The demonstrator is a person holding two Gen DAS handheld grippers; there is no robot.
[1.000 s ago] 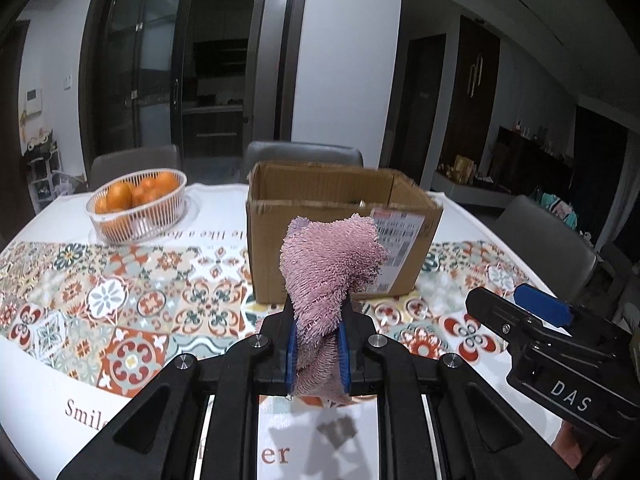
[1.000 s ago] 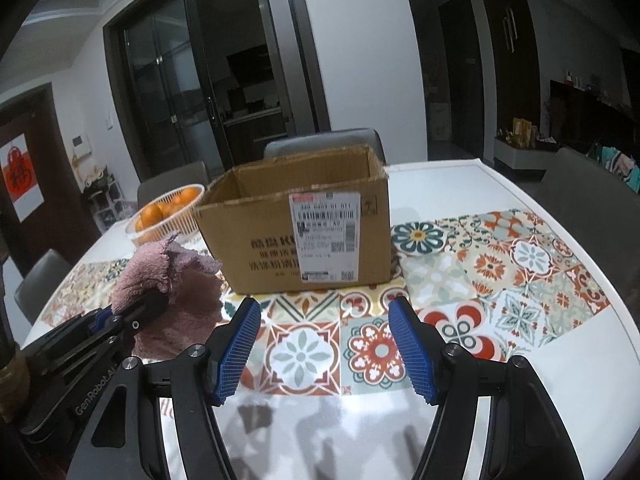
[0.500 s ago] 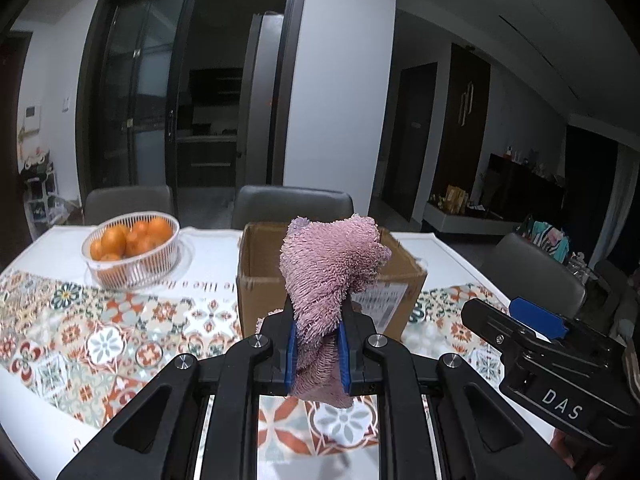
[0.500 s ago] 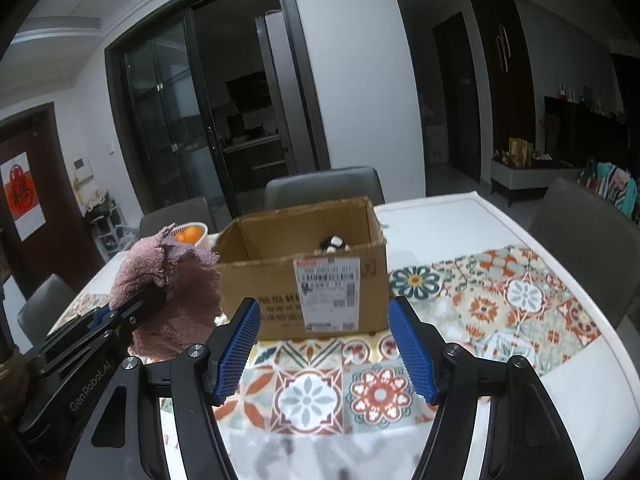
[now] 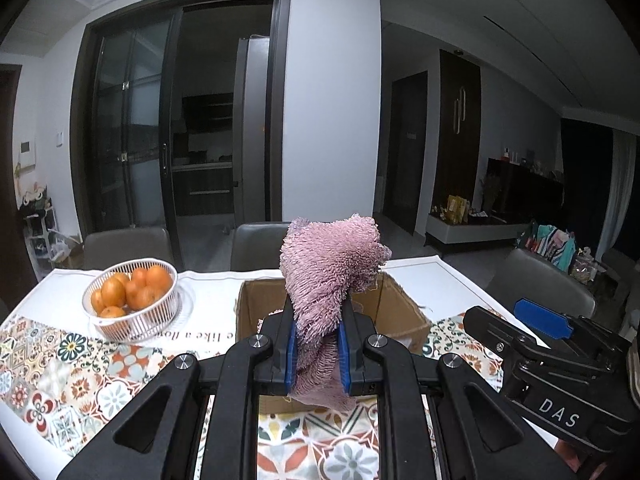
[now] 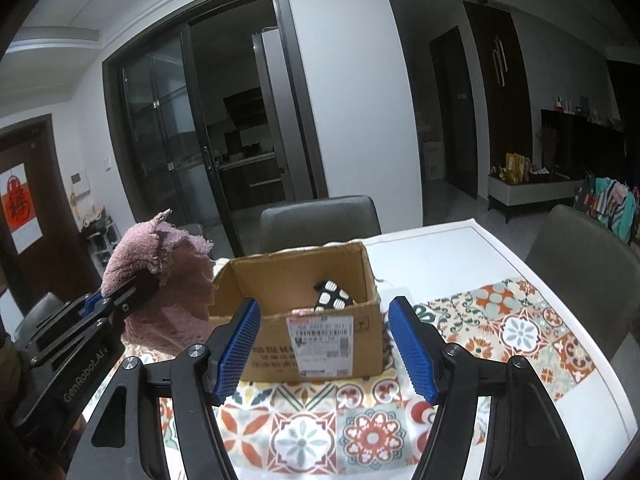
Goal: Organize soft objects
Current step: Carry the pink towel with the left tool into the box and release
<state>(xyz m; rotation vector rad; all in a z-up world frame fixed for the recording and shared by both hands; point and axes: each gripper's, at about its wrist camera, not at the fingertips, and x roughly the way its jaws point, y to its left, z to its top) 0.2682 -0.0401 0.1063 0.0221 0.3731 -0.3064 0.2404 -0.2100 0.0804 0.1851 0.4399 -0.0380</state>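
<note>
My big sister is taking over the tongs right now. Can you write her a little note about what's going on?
Left tongs: shut on the fluffy pink cloth, held up in the air near the open cardboard box.
Right tongs: open, holding nothing, in front of the box.
Done: cloth picked up; a black-and-white spotted thing lies in the box.
Left: move the cloth over the box, let go.

Dim room with white walls (image 5: 332, 100), dark-framed glass sliding doors (image 5: 132, 132), grey upholstered chairs (image 6: 320, 218) behind a patterned-cloth table (image 6: 500, 320).
</note>
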